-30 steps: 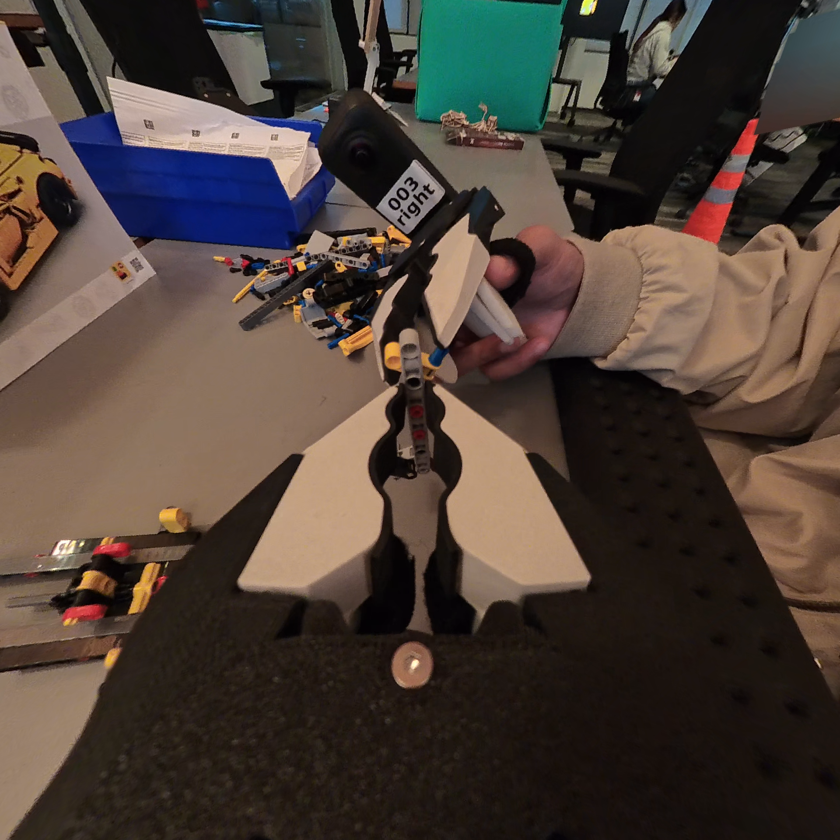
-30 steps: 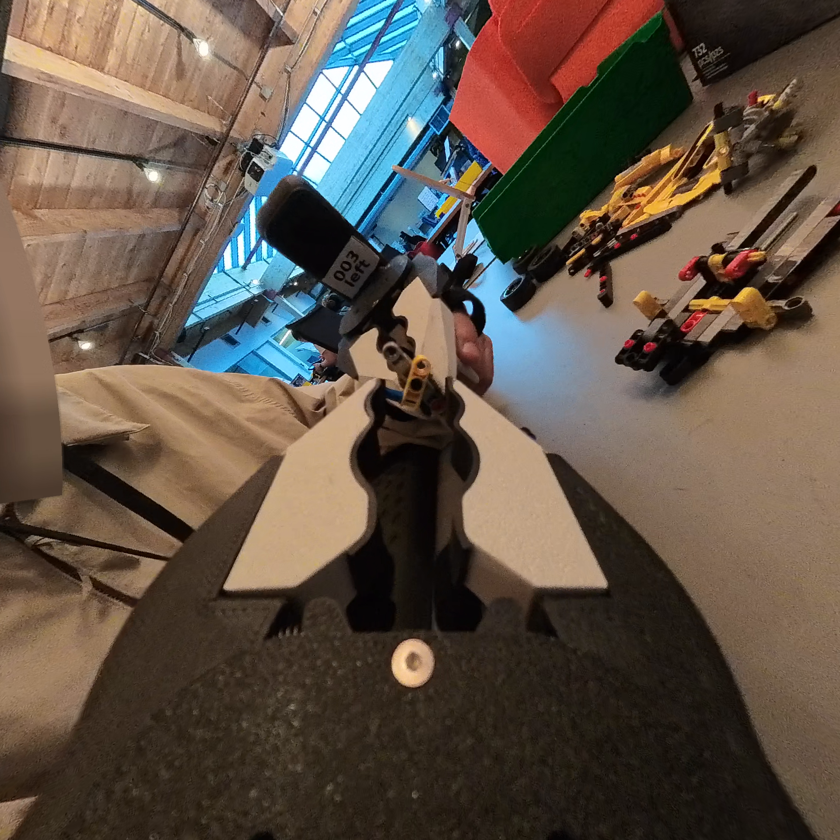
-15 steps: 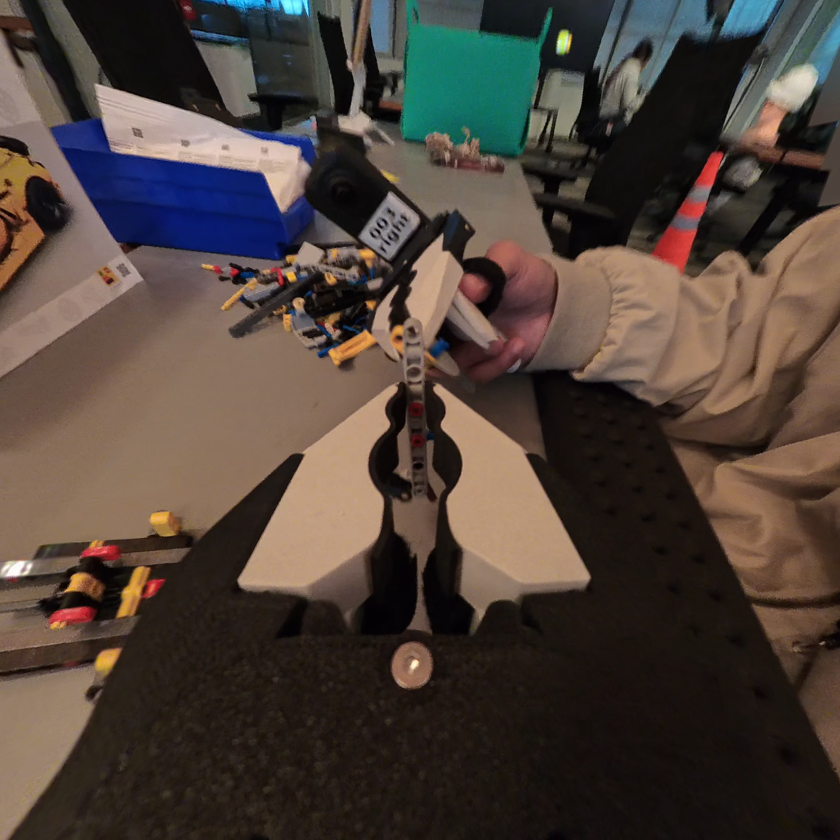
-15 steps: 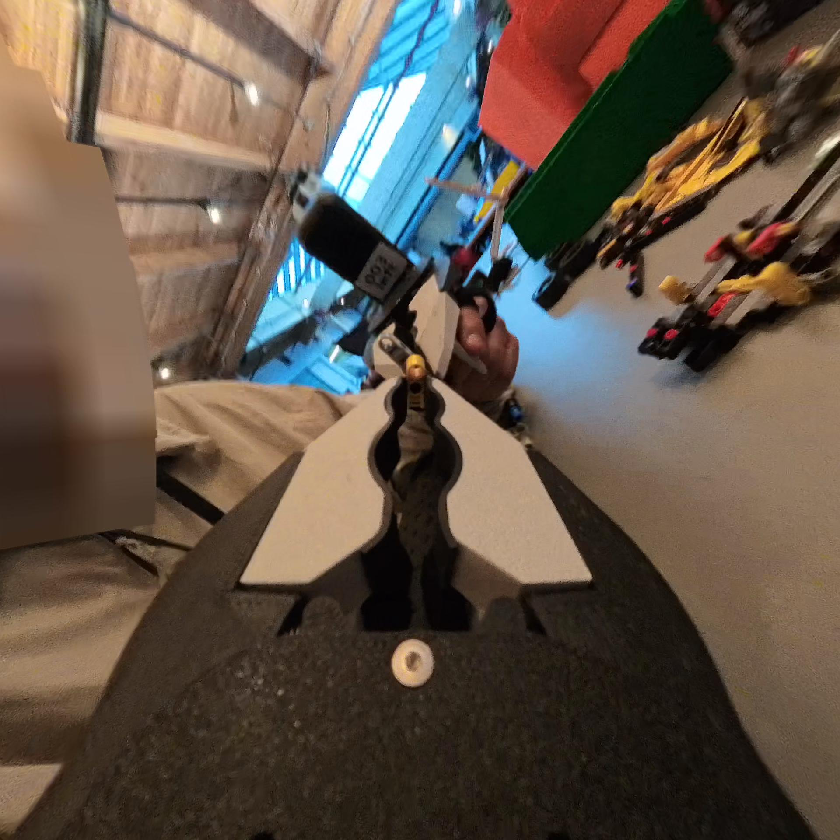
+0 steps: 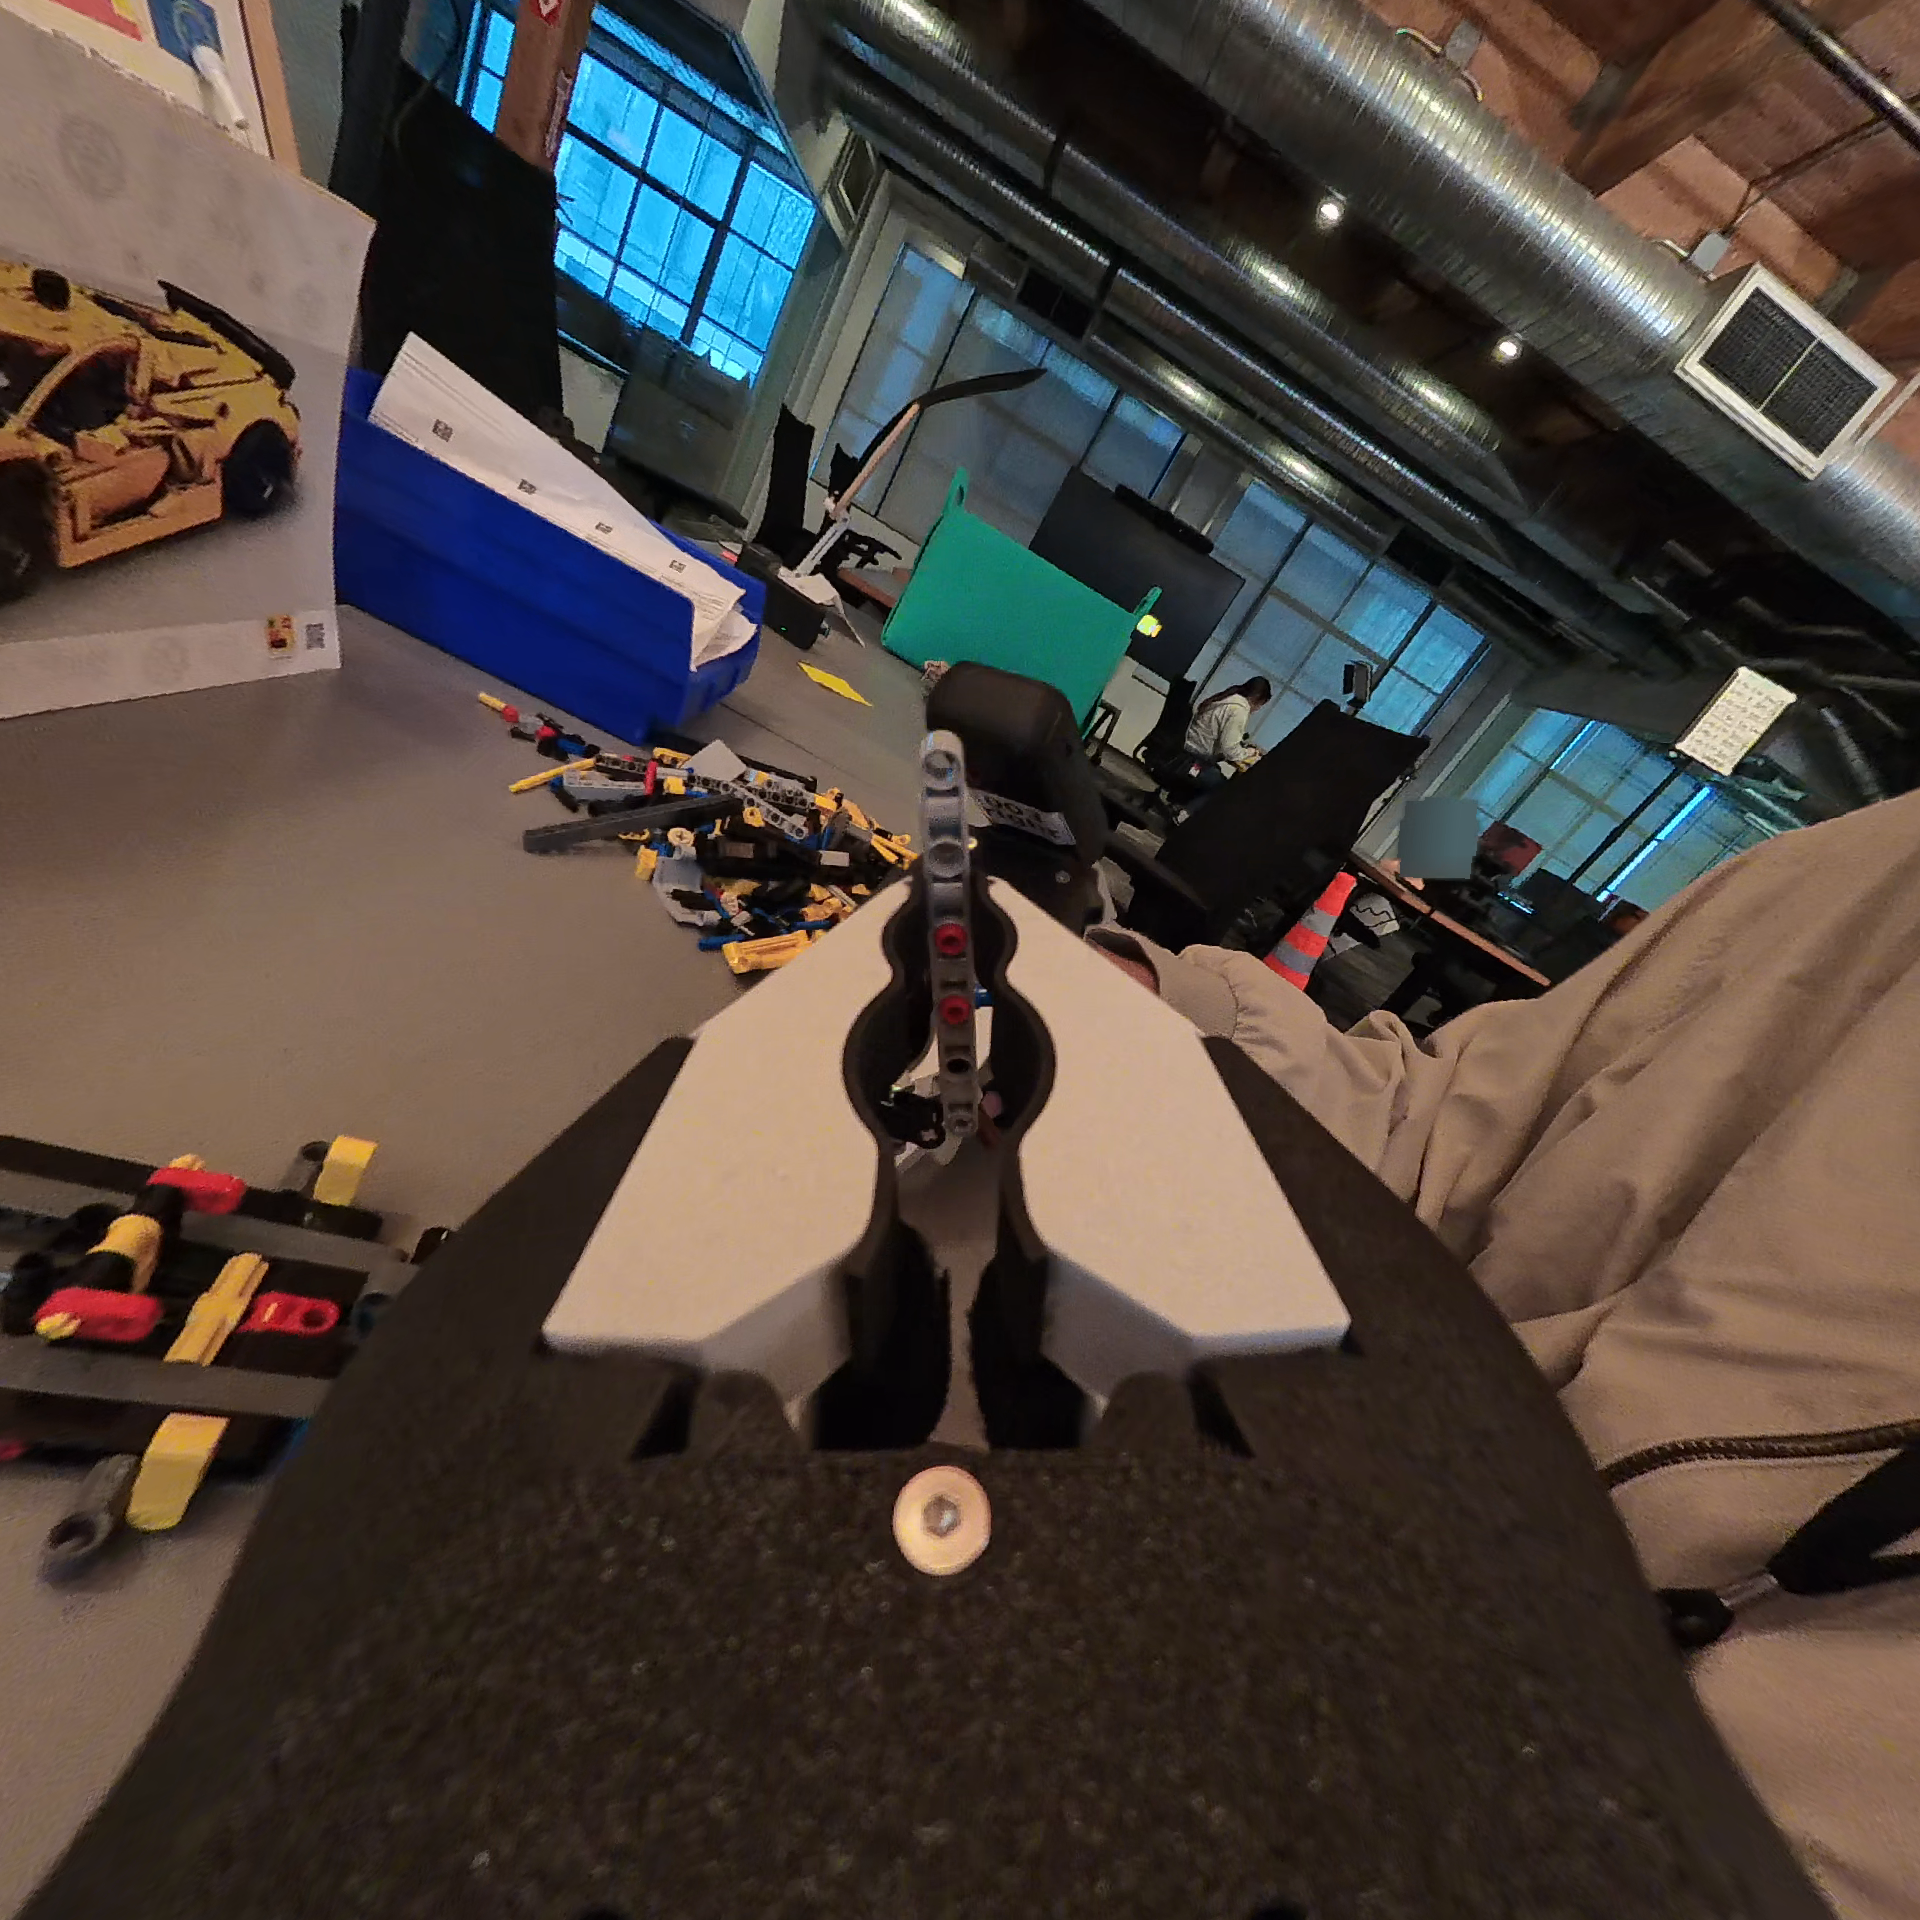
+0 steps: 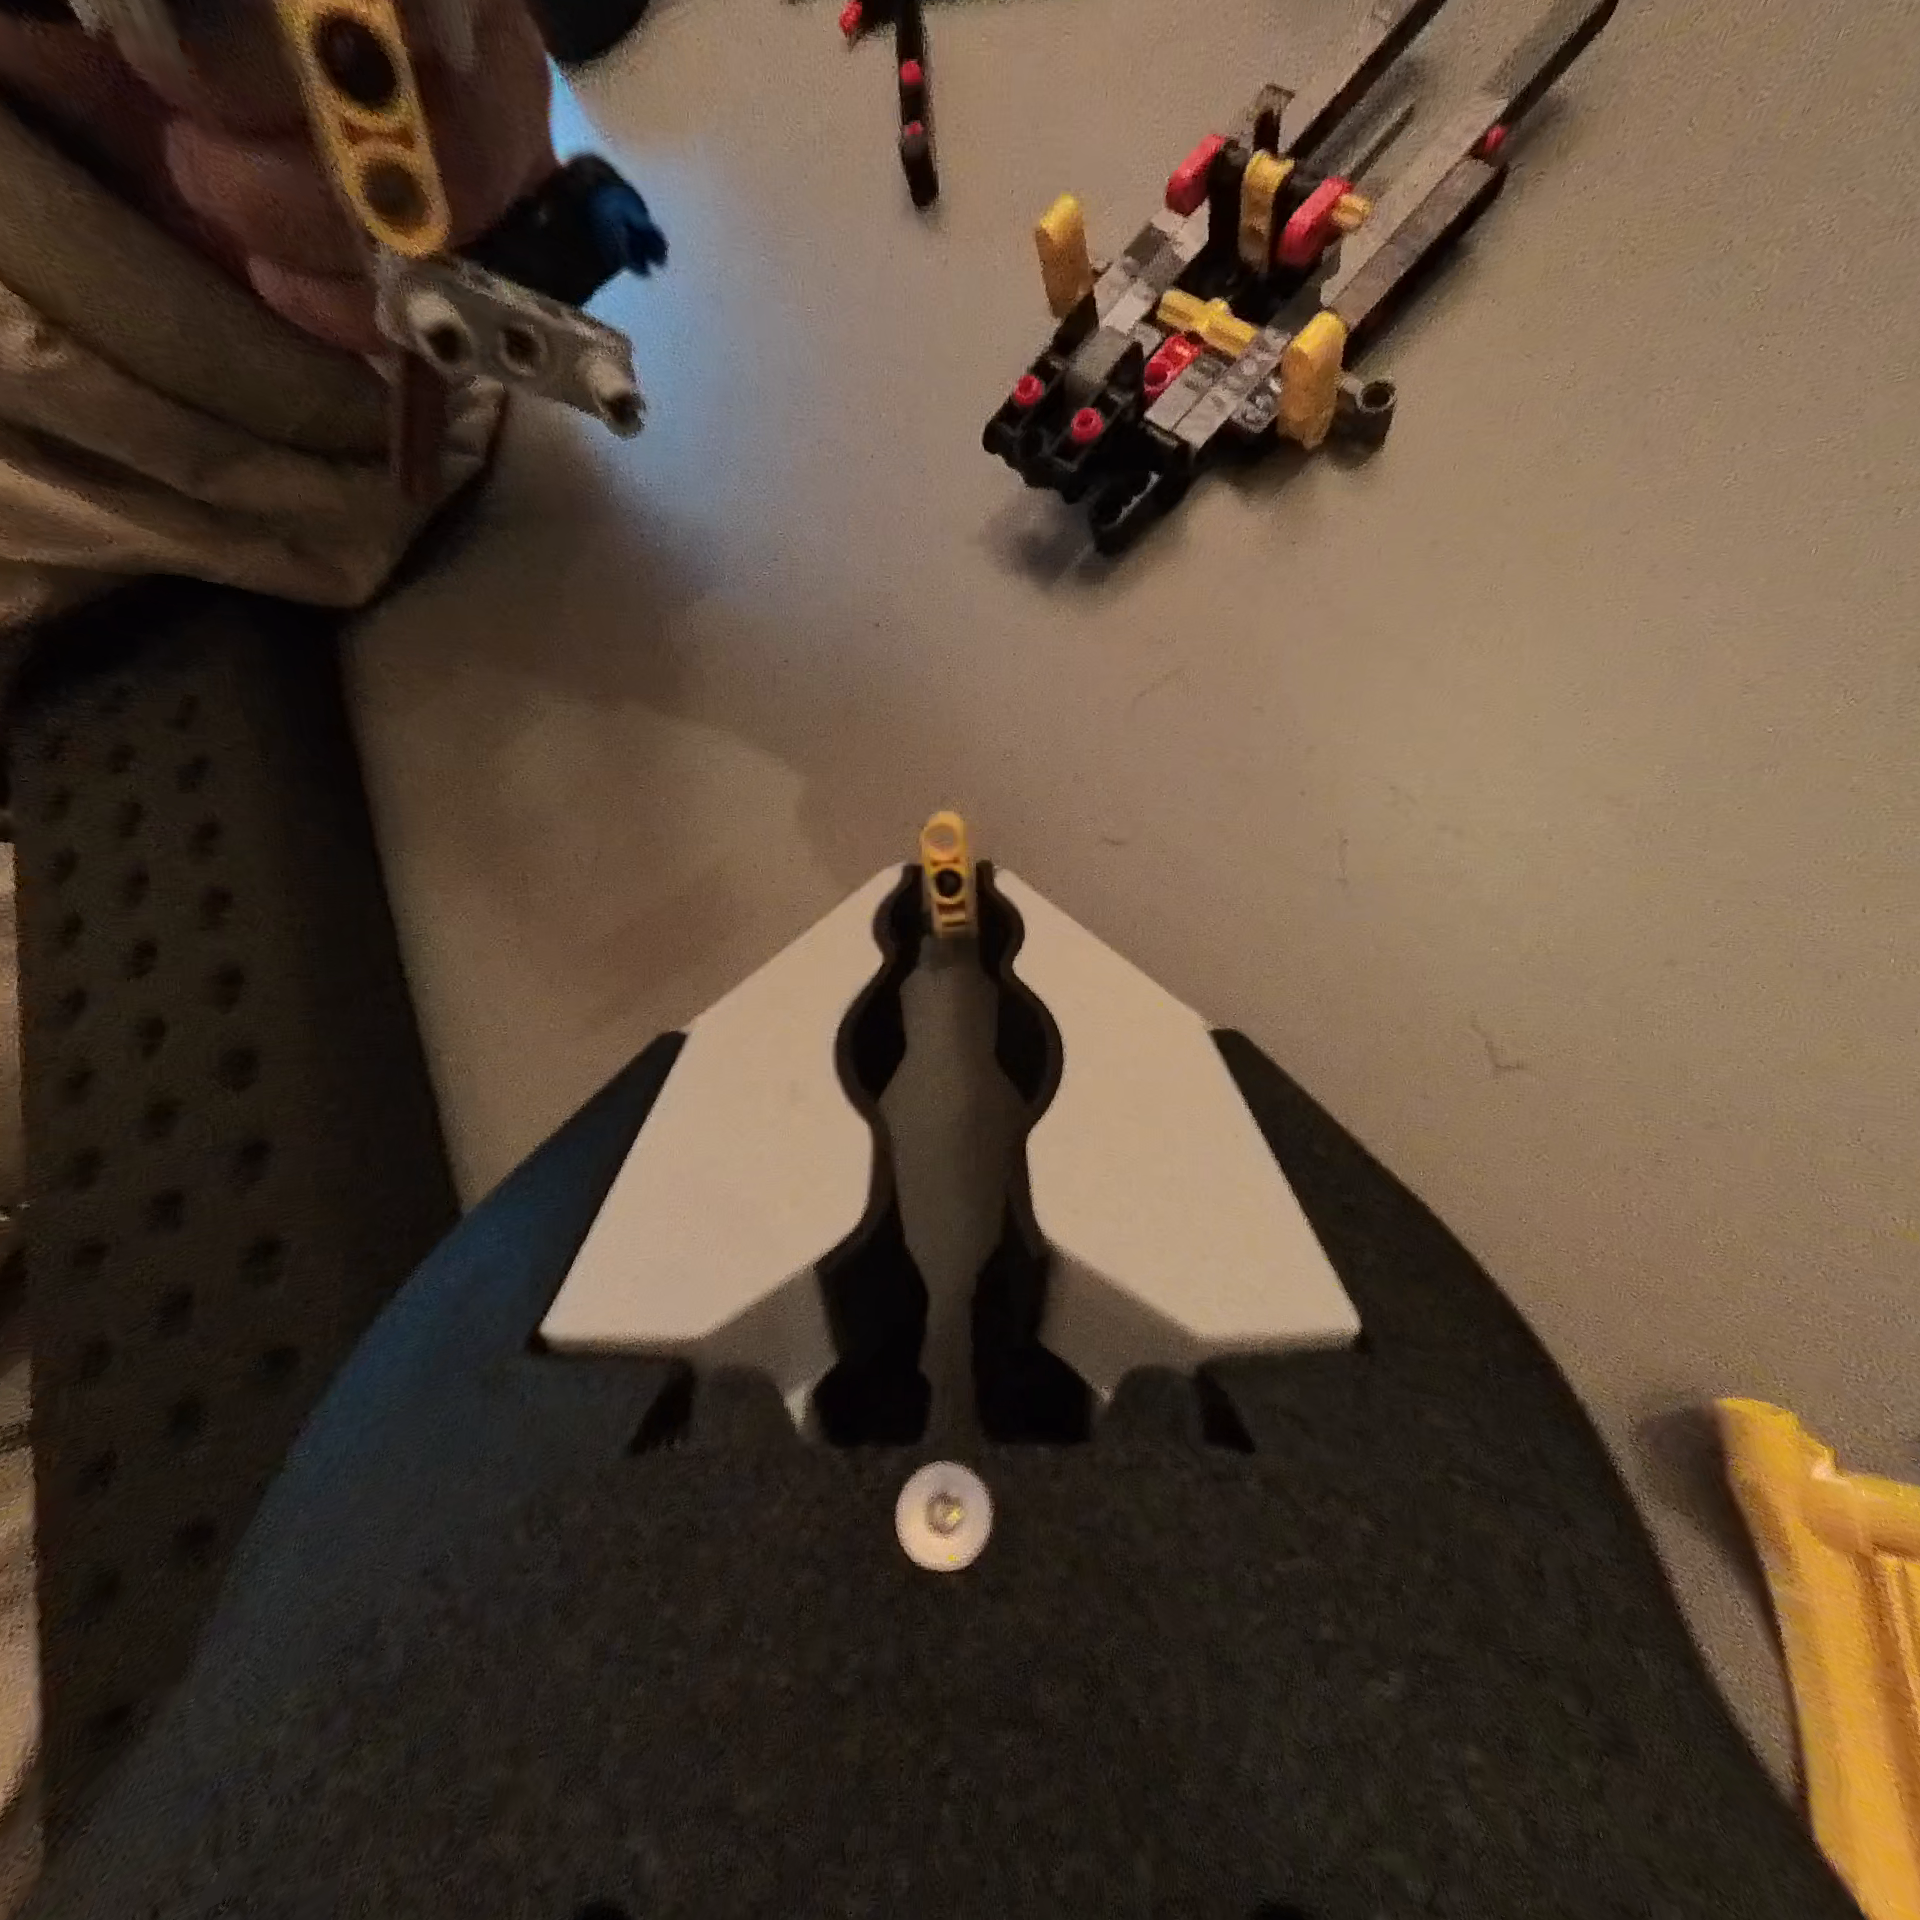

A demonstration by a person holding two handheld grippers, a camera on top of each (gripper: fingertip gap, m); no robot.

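Observation:
My left gripper point(image 5: 951, 909) is shut on a grey beam with red pins point(image 5: 943, 831). The beam stands up past the fingertips, and its top end is bare. The other gripper's black body point(image 5: 1003, 727) shows just behind it, mostly hidden. My right gripper point(image 6: 948, 899) is shut on a small yellow connector point(image 6: 947, 878) and points down at the grey table point(image 6: 1351, 779), held above it. A black, red and yellow part-built frame point(image 6: 1226, 343) lies ahead to the right. A blurred yellow beam point(image 6: 374, 125) and grey beam point(image 6: 509, 343) show close by at the top left, beside a hand.
A pile of loose pieces point(image 5: 727, 842) lies on the table in front of a blue bin point(image 5: 520, 592) with papers. A picture of a yellow car point(image 5: 135, 468) stands at the left. The part-built frame also shows at the left point(image 5: 177, 1309). A beige sleeve point(image 5: 1610, 1091) is at the right. A yellow panel point(image 6: 1849, 1662) lies bottom right.
The two grippers met tip to tip before and have now parted. The left has tilted up with the grey beam. The right has swung down towards the table with the yellow connector.

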